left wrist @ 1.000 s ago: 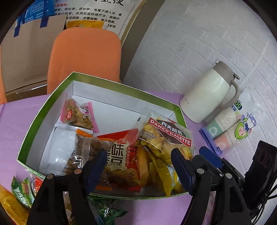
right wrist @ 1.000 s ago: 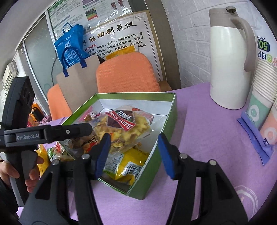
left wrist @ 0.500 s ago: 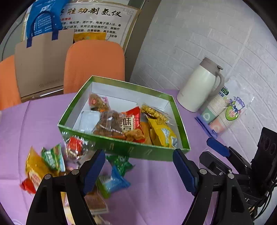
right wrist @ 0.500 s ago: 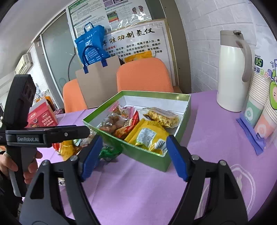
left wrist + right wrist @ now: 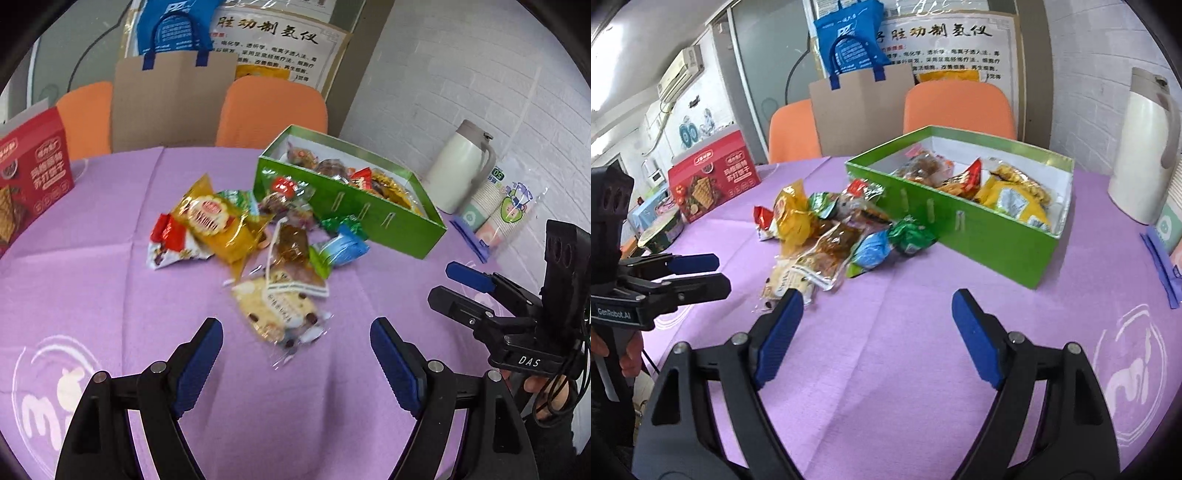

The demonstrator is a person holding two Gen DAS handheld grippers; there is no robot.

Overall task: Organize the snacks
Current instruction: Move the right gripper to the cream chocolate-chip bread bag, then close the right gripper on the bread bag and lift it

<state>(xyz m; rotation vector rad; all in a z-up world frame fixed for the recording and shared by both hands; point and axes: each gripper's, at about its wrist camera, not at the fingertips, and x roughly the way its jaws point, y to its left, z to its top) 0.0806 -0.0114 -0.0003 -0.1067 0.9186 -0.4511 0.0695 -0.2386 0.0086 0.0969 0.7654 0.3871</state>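
Box: green box (image 5: 354, 218) on the purple table (image 5: 110, 295), right of centre; packets inside, incl. a yellow bag (image 5: 1008, 201) and a red packet (image 5: 971, 175).
Loose snacks: pile just left of and in front of the box; gold bag (image 5: 214, 225), blue packet (image 5: 343, 249), green packet (image 5: 910, 236), clear cookie pack (image 5: 279, 314) nearest the left gripper.
Change vs 1.0 s ago: both cameras were close over the box then; now pulled back, whole pile and table in view.
Left gripper (image 5: 295, 350): jaws spread, nothing between them, above the table short of the cookie pack.
Right gripper (image 5: 877, 325): jaws spread, holding nothing, above bare cloth.
Left view only: paper cups (image 5: 498, 206) in full beside the jug (image 5: 458, 173).
Right view only: air conditioner (image 5: 681, 72), bowl (image 5: 661, 230) left of the red carton (image 5: 713, 181).
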